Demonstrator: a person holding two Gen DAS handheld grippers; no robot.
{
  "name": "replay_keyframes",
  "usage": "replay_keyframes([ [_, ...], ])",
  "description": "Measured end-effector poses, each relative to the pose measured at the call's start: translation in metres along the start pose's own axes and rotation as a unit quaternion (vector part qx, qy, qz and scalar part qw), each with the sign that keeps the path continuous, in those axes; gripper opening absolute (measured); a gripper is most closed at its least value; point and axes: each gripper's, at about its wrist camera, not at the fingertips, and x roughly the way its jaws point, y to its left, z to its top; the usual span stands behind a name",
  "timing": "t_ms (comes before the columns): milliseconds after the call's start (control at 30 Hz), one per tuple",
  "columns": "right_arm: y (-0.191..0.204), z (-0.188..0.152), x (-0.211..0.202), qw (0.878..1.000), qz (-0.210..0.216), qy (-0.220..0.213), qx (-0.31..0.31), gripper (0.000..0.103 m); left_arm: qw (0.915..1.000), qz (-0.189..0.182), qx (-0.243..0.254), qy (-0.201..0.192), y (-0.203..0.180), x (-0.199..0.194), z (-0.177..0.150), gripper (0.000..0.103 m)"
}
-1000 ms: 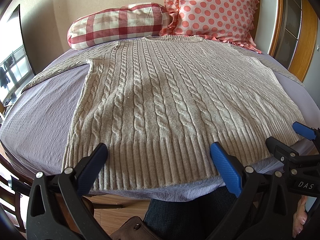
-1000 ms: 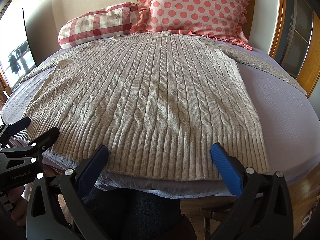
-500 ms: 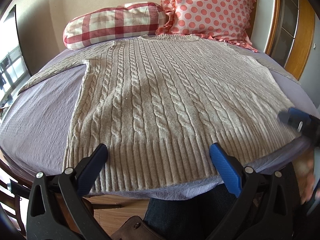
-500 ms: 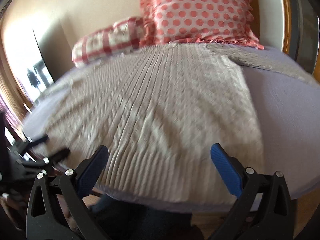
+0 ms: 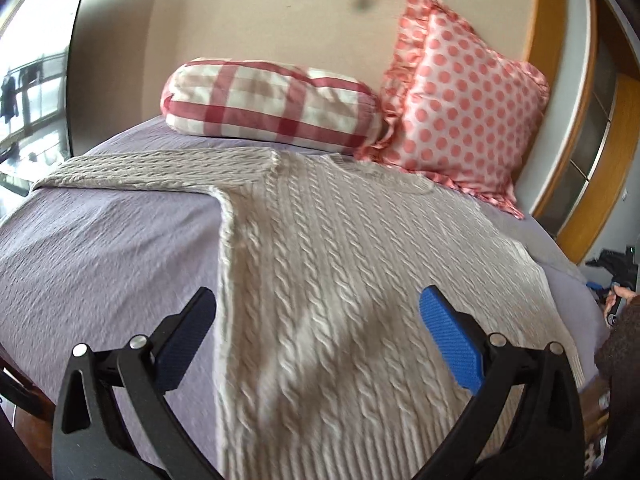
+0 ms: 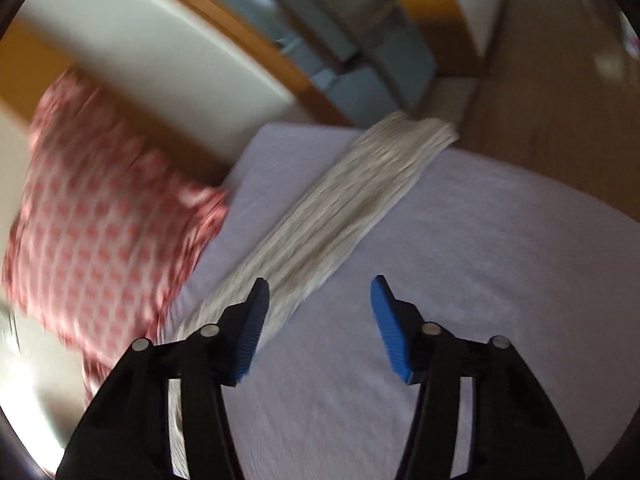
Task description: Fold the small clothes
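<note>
**Sweater flat on bed, both grippers empty**

1 sweater [image 5: 340,288]: beige/grey cable-knit, laid flat face-up on the lilac bed sheet [image 5: 100,264], neckline toward the pillows. One sleeve [image 5: 132,172] stretched straight out sideways across the sheet in left wrist view. Body looks smooth, no folds in it; diagonal shadow bands across the lower half.

Right wrist view is motion-blurred: shows the other sleeve [image 6: 340,208] lying straight across the sheet, cuff at the far mattress edge, wood floor [image 6: 560,80] beyond.

2 pillows at the head: red/white check bolster [image 5: 272,104] and pink polka-dot cushion w/ ruffle [image 5: 464,100], touching each other. Dotted one overlaps the sweater's shoulder area.

2 grippers:
- left gripper [image 5: 316,336]: jaws wide apart, nothing between them, over the sweater's left side edge.
- right gripper [image 6: 318,328]: jaws apart, narrower than left, empty; left pad just over the sleeve, right pad over bare sheet.
</note>
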Motion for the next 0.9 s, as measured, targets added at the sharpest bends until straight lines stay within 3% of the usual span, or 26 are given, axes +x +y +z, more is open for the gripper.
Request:
replay_keyframes([
  [133, -0.015, 0.02, 0.022, 0.998, -0.024, -0.008, 0.049, 0.049, 0.9992, 0.012, -0.038, 0.005, 0.02, 0.013, 0.01, 0.101],
  [267, -0.026, 0.033, 0.039, 0.994, -0.03, -0.038, 0.095, 0.028, 0.9976, 0.017, -0.067, 0.008, 0.037, 0.018, 0.013, 0.101],
  [300, -0.025, 0.035, 0.044, 0.994, -0.031, -0.039, 0.099, 0.013, 0.9973, 0.021, -0.07, 0.009, 0.039, 0.021, 0.014, 0.101],
  [367, -0.022, 0.043, 0.054, 0.994, -0.036, -0.042, 0.098, 0.01, 0.9972, 0.027, -0.07, 0.008, 0.043, 0.022, 0.016, 0.101],
  [433, -0.005, 0.043, 0.044, 0.995, -0.036, -0.064, 0.07, 0.009, 0.9971, 0.031, -0.07, 0.004, 0.047, 0.021, 0.018, 0.101],
  [533, 0.074, 0.022, 0.016, 0.991, -0.02, -0.114, -0.071, 0.009, 0.9966, 0.046, -0.068, -0.005, 0.057, 0.019, 0.023, 0.101],
  [567, 0.117, 0.004, 0.006, 0.985, 0.008, -0.12, -0.127, 0.008, 0.9963, 0.051, -0.069, -0.007, 0.06, 0.018, 0.025, 0.101],
  [667, 0.197, -0.045, -0.008, 0.97, 0.09, -0.095, -0.206, 0.008, 0.9948, 0.059, -0.082, -0.015, 0.074, 0.016, 0.036, 0.101],
  [767, 0.29, -0.136, -0.003, 0.938, 0.176, -0.023, -0.299, 0.008, 0.9934, 0.063, -0.093, -0.019, 0.091, 0.016, 0.05, 0.101],
  [833, 0.327, -0.187, 0.016, 0.921, 0.199, 0.033, -0.333, 0.008, 0.993, 0.073, -0.092, -0.014, 0.106, 0.019, 0.061, 0.101],
  [867, 0.348, -0.226, 0.034, 0.909, 0.204, 0.081, -0.354, 0.008, 0.9929, 0.075, -0.092, -0.011, 0.111, 0.021, 0.064, 0.101],
  [900, 0.352, -0.251, 0.04, 0.902, 0.203, 0.107, -0.366, 0.008, 0.9922, 0.08, -0.096, -0.004, 0.123, 0.024, 0.07, 0.101],
])
